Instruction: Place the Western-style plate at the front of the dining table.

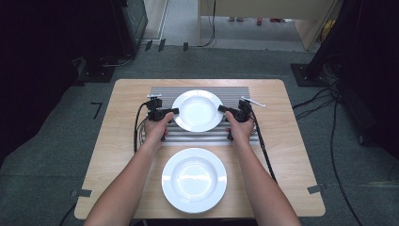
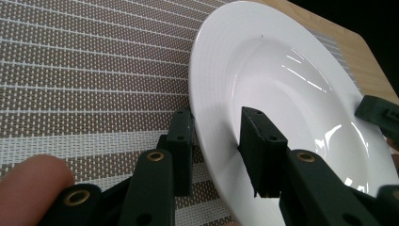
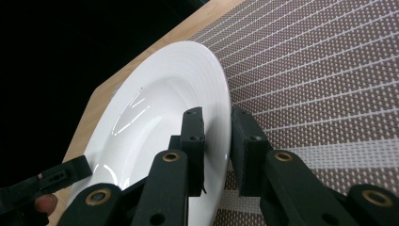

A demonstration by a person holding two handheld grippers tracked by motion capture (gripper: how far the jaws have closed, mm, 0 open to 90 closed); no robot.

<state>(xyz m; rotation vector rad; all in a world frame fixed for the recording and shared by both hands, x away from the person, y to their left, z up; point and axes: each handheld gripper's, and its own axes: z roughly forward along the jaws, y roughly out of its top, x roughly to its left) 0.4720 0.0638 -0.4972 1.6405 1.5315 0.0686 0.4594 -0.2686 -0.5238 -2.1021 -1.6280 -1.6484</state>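
Both sides are clamped now: left hand-held gripper (image 1: 175,111) and right hand-held gripper (image 1: 221,108) each pinch opposite rims of the far plate (image 1: 197,110), which sits on the striped mat (image 1: 235,92), just beyond the near plate (image 1: 194,180). I'd lift both evenly, keeping it level so neither rim slips.

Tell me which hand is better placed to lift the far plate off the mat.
Neither alone; probably both together. The left gripper is clamped on the far plate at its left rim, the right gripper on its right rim, opposite each other above the striped mat. A one-sided lift would likely tilt it.
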